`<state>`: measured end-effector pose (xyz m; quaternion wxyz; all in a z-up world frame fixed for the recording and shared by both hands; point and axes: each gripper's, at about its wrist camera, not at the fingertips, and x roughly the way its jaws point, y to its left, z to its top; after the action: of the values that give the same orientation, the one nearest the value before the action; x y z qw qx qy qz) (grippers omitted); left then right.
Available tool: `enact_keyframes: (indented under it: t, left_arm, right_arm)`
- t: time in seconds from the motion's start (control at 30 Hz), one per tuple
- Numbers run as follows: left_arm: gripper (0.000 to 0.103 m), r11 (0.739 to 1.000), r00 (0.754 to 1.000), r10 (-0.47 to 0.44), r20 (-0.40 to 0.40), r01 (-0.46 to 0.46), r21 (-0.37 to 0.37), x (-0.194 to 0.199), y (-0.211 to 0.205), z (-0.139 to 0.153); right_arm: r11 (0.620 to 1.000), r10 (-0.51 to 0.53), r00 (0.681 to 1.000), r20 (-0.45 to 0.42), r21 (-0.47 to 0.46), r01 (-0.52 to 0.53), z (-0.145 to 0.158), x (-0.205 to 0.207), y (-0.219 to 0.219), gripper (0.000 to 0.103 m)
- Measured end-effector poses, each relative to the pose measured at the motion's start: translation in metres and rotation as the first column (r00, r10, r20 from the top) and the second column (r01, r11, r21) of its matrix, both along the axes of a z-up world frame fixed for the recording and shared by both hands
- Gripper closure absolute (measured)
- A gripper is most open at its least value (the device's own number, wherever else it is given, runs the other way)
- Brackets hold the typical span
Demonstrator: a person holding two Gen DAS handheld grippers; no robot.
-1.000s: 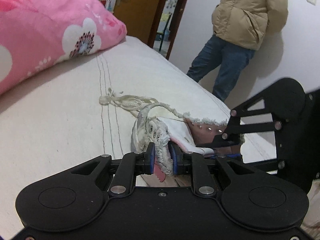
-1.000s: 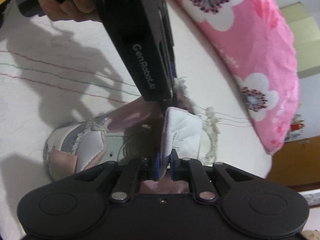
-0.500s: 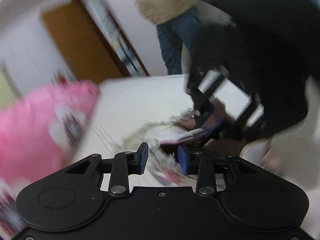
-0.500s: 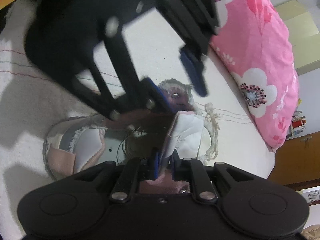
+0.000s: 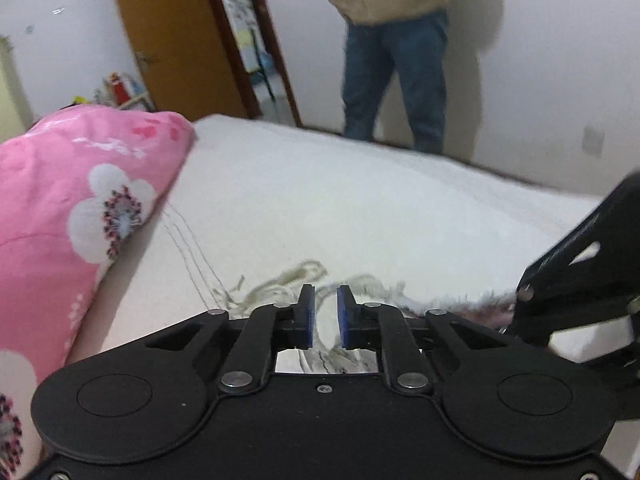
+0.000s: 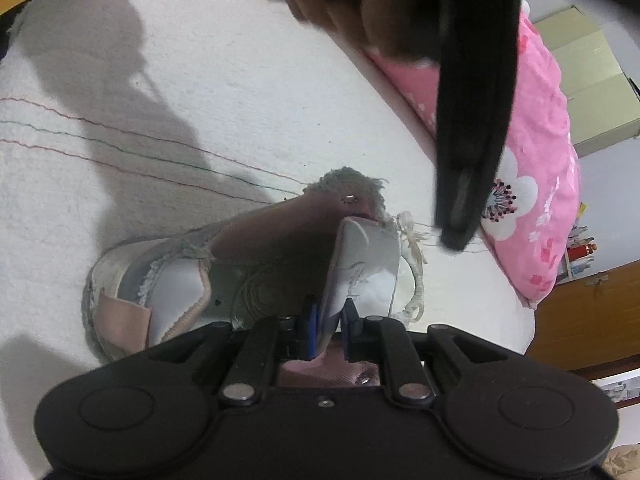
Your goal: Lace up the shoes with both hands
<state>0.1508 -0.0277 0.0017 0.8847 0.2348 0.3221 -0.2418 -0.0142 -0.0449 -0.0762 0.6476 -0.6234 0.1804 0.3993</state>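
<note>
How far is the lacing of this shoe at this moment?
Hardly begun. Done: nothing clear; the eyelet at the top of the shoe has no lace through it. In hand: the right hand-held gripper is shut on the tongue, holding it up. The left hand-held gripper is open, holding nothing, above the loose lace on the bed. Left: grasp the lace and thread it.

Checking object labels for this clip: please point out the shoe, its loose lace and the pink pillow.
shoe (image 6: pixel 168 280): right wrist view, on the white heel side panel.
lace (image 6: pixel 416 256): right wrist view, on the frayed cord beside the tongue.
pink pillow (image 5: pixel 60 208): left wrist view, on the pink cover near a white flower.
</note>
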Motion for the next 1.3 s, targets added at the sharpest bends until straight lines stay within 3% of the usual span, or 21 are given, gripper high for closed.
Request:
enact_keyframes:
  t: [0.23, 0.33, 0.4, 0.5, 0.57, 0.63, 0.7, 1.07, 1.13, 1.17, 1.23, 1.27, 1.3]
  left_arm:
    - [0.103, 0.987, 0.996, -0.051, -0.079, 0.062, 0.148, 0.004, -0.011, -0.014]
    - [0.103, 0.951, 0.978, -0.114, -0.173, 0.158, 0.267, 0.007, -0.027, -0.024]
    - [0.103, 0.941, 0.963, -0.124, -0.240, 0.190, 0.278, 0.013, -0.033, -0.032]
    - [0.103, 0.925, 0.964, -0.122, -0.238, 0.198, 0.326, 0.010, -0.042, -0.036]
    - [0.103, 0.929, 0.961, -0.124, -0.245, 0.199, 0.312, 0.010, -0.040, -0.033]
    - [0.103, 0.958, 0.951, -0.101, -0.293, 0.172, 0.228, 0.016, -0.029, -0.027]
    - [0.103, 0.962, 0.945, -0.102, -0.310, 0.173, 0.211, 0.021, -0.026, -0.028]
    - [0.103, 0.907, 0.955, -0.180, -0.236, 0.254, 0.335, 0.000, -0.047, -0.031]
    - [0.095, 0.899, 0.955, -0.188, -0.229, 0.261, 0.352, -0.004, -0.047, -0.031]
    - [0.084, 0.901, 0.944, -0.193, -0.266, 0.278, 0.334, -0.006, -0.046, -0.033]
    - [0.090, 0.903, 0.938, -0.194, -0.286, 0.285, 0.323, -0.008, -0.046, -0.038]
    - [0.093, 0.899, 0.942, -0.198, -0.272, 0.285, 0.333, -0.013, -0.047, -0.040]
    - [0.098, 0.894, 0.945, -0.203, -0.256, 0.286, 0.346, -0.018, -0.048, -0.043]
  right_arm:
    - [0.999, 0.003, 1.000, 0.005, 0.038, -0.003, -0.001, 0.001, -0.004, 0.092]
    - [0.998, 0.004, 1.000, 0.002, 0.061, -0.004, -0.001, 0.003, -0.006, 0.093]
    - [0.996, 0.002, 1.000, -0.004, 0.085, -0.001, 0.000, 0.004, -0.008, 0.093]
    - [0.995, -0.019, 0.999, -0.026, 0.100, 0.021, 0.000, 0.006, -0.010, 0.092]
    - [0.993, -0.018, 1.000, -0.019, 0.115, 0.020, 0.001, 0.005, -0.013, 0.092]
    - [0.991, -0.017, 1.000, -0.013, 0.131, 0.018, 0.002, 0.004, -0.016, 0.092]
    - [0.989, -0.016, 1.000, -0.007, 0.147, 0.017, 0.003, 0.004, -0.019, 0.092]
    - [0.977, -0.068, 0.998, 0.012, 0.204, 0.064, 0.008, -0.009, -0.026, 0.089]
    - [0.973, -0.065, 0.998, 0.012, 0.223, 0.061, 0.012, -0.015, -0.032, 0.088]
    - [0.970, -0.061, 0.998, 0.012, 0.237, 0.057, 0.016, -0.019, -0.036, 0.088]
    - [0.975, -0.037, 0.998, 0.042, 0.221, 0.026, 0.019, -0.029, -0.046, 0.074]
    - [0.977, -0.024, 0.998, 0.057, 0.212, 0.011, 0.020, -0.034, -0.051, 0.059]
    - [0.979, -0.011, 0.997, 0.072, 0.203, -0.004, 0.022, -0.039, -0.057, 0.059]
